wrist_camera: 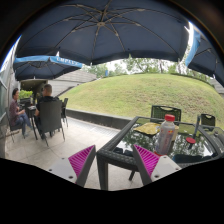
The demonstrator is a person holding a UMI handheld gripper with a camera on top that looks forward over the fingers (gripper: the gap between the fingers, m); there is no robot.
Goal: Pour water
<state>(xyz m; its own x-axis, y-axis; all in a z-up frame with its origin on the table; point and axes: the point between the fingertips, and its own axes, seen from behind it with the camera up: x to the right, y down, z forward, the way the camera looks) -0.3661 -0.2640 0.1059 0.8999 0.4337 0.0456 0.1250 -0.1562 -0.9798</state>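
Outdoor patio under a large dark umbrella [105, 25] spread across the top of the frame, ribs and canopy edge visible. Beyond it, a grassy slope [140, 92] rising through the middle right, with trees along the top. Pale paved floor [70, 140] across the lower middle. At far left, two seated people [30, 105] at another table beneath a blue umbrella [45, 65], with dark chairs around them.

In the lower right, a glass-topped table [125, 145] with a dark frame, its reflective surface mirroring grass and sky. On it, a clear plastic bottle [166, 135] with a red cap and pale liquid, standing upright, just beyond and above the right finger. Behind the bottle, a yellowish plate or dish, too small to identify. Dark woven chairs [165, 111] behind the table.

Gripper [115, 160] at bottom centre, held apart, nothing between the fingers; magenta pads [83, 160] facing inward, right one overlapping the table's near edge. Bottle untouched, clear of both fingers.
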